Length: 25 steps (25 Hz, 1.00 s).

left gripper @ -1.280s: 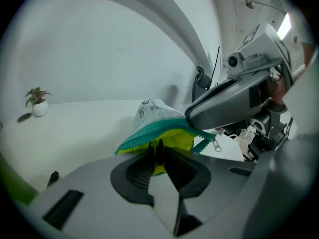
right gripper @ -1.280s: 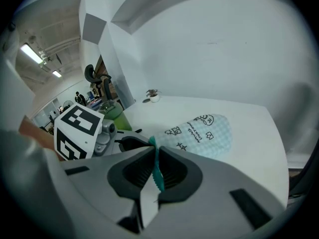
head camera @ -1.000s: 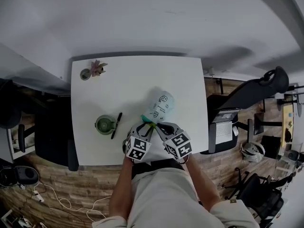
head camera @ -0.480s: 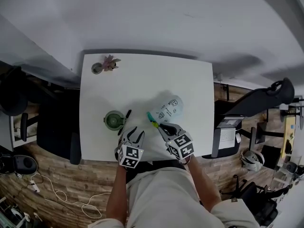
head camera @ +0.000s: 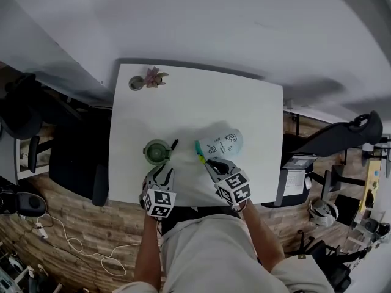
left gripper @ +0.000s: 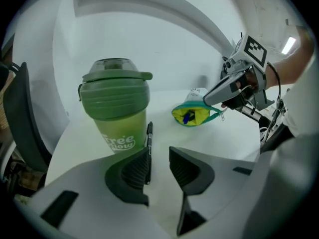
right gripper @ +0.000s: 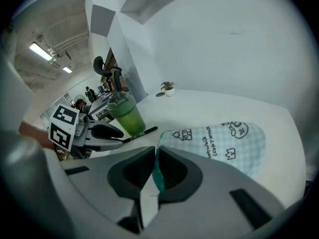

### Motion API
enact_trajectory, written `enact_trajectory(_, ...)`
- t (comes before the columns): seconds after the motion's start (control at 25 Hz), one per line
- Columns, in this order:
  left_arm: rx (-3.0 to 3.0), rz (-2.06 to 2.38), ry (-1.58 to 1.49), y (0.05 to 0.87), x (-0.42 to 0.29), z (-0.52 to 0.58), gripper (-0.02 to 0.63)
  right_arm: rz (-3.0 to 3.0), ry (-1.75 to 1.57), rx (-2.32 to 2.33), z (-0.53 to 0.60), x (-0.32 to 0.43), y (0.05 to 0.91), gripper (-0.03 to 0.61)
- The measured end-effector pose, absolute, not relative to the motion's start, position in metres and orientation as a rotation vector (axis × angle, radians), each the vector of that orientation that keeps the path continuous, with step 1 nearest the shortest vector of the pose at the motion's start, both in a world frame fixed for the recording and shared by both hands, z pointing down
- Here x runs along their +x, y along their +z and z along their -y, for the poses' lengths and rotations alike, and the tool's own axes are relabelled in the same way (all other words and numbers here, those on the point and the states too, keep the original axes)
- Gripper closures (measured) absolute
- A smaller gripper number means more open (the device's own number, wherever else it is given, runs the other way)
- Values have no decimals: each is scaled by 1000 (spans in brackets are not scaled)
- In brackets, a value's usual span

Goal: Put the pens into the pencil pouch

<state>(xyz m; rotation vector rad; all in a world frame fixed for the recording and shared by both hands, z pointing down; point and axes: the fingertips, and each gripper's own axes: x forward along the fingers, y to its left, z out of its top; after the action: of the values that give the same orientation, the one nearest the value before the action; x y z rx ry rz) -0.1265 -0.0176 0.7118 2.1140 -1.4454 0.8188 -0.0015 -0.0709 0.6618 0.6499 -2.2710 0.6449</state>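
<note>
A pale blue checked pencil pouch (head camera: 223,144) lies on the white table (head camera: 195,96). My right gripper (head camera: 209,162) is shut on the teal zip edge at its mouth (right gripper: 155,171). The mouth gapes, showing a yellow lining and a blue pen inside (left gripper: 188,116). A black pen (head camera: 173,145) lies flat beside a green lidded cup (head camera: 156,152). My left gripper (head camera: 160,171) is just in front of that pen, jaws partly apart and closing. The pen (left gripper: 149,133) runs between them close to the left jaw, with neither pad pressing on it.
A small potted plant (head camera: 149,78) stands at the table's far left corner. The green cup (left gripper: 115,108) stands right against the pen on its left. Black office chairs stand to both sides of the table, and its near edge is just under my grippers.
My left gripper has left the pouch's mouth and moved left to the black pen beside the cup. The right gripper still holds the pouch's edge.
</note>
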Motion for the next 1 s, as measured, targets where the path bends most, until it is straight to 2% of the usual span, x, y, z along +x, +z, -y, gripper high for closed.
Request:
enact_trajectory(0.56,2054,1386,892,744,-151,4,523,2251,647,674,71,-4,665,551)
enact_trajectory(0.6,2059,1377,894,745,-151,4,530,2250,648,677,71,-4,666,549)
enact_trajectory(0.64,2062,1367,900,745,-151,5,571,2249,648,680,70,-3,666,549)
enact_trajectory(1.0,2116,1303,904,734,-146,-1,577,2244,651,714,69,4,665,551)
